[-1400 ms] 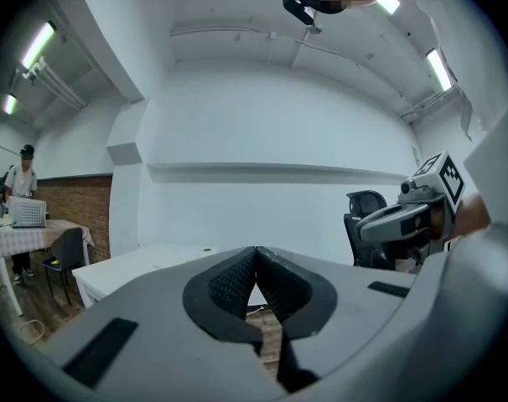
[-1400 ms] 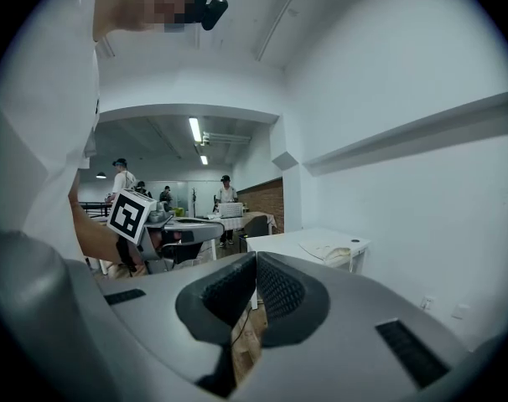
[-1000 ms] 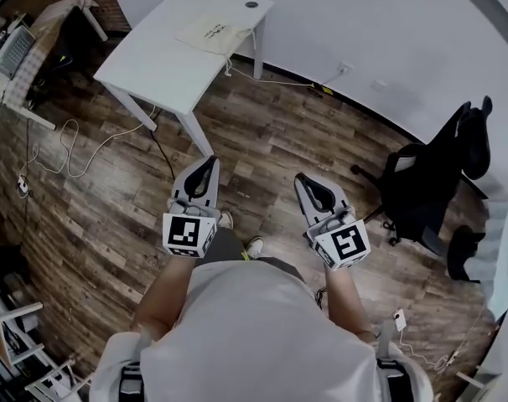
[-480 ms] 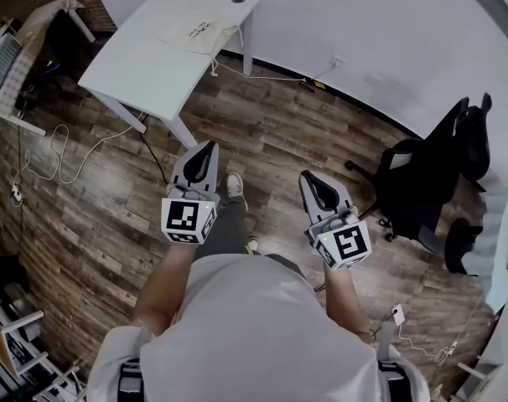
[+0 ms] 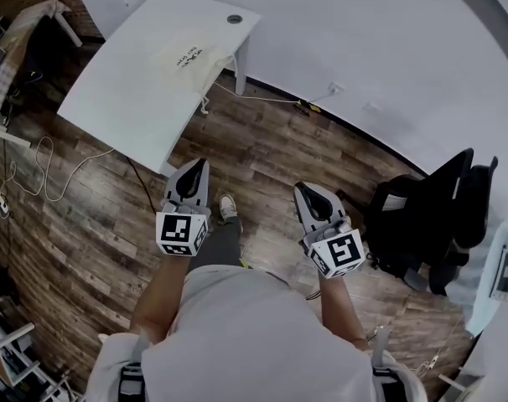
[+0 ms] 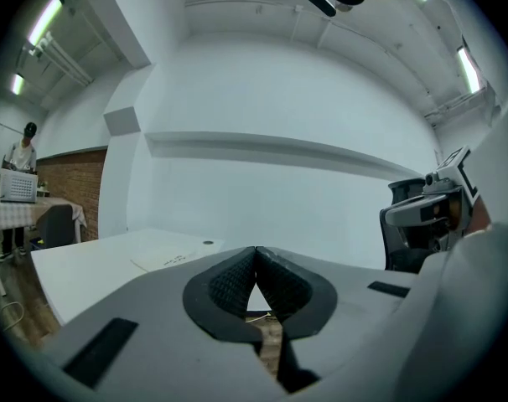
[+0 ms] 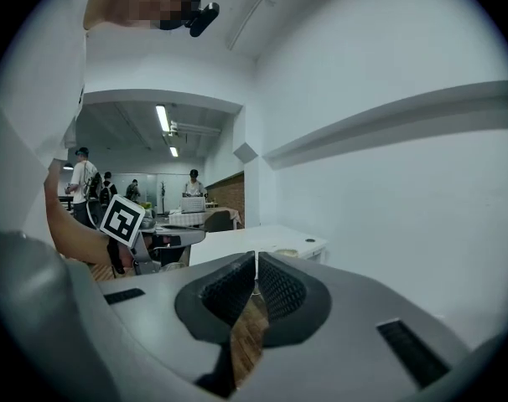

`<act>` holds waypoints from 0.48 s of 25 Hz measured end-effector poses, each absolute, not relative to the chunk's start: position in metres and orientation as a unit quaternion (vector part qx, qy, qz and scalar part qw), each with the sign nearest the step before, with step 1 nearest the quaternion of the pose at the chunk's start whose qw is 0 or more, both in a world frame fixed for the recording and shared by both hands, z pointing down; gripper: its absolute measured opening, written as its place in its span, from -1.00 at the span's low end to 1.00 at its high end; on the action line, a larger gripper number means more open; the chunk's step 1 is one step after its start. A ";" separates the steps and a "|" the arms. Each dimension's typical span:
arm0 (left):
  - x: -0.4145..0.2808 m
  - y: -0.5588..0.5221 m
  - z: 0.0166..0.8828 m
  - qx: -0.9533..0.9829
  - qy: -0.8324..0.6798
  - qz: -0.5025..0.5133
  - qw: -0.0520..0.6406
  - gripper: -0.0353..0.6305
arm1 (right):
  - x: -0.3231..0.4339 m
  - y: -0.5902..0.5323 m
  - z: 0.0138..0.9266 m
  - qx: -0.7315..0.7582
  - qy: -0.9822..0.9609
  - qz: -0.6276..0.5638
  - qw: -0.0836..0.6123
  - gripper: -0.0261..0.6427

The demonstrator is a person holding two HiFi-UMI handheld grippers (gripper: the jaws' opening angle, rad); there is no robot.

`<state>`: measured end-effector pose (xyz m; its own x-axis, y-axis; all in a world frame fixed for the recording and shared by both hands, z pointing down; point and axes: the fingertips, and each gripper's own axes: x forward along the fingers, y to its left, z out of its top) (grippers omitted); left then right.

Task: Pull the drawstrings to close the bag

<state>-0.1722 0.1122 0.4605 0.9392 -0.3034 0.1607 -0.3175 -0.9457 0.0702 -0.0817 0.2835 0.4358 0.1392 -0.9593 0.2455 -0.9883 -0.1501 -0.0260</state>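
A cream drawstring bag lies flat on the white table ahead, its cord hanging over the near edge; it shows faintly in the left gripper view as the bag. My left gripper is held at waist height over the wooden floor, short of the table, jaws shut and empty. My right gripper is level with it to the right, also shut with nothing between its pads. Both point toward the table and touch nothing.
A black office chair stands to the right. Cables trail on the floor at the left. A cluttered desk sits at the far left. A white wall runs behind the table. People stand in the far room.
The person has walked toward the table: it and the bag now look larger and nearer. Both grippers stay shut at the same height in front of the body.
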 end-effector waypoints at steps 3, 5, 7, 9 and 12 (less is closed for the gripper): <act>-0.140 0.059 0.468 0.982 -0.162 0.085 0.055 -0.84 | -0.046 0.219 0.439 0.736 -0.663 0.112 0.081 -0.81; -0.122 0.028 0.475 0.980 -0.164 0.093 0.063 -0.84 | -0.025 0.179 0.438 0.728 -0.670 0.116 0.087 -0.81; -0.109 0.000 0.482 0.978 -0.170 0.100 0.072 -0.84 | -0.008 0.145 0.437 0.719 -0.678 0.117 0.094 -0.81; -0.096 -0.022 0.489 0.975 -0.176 0.106 0.084 -0.84 | 0.009 0.116 0.438 0.712 -0.685 0.116 0.102 -0.81; -0.072 -0.050 0.495 0.973 -0.179 0.112 0.094 -0.84 | 0.039 0.076 0.437 0.711 -0.686 0.109 0.108 -0.81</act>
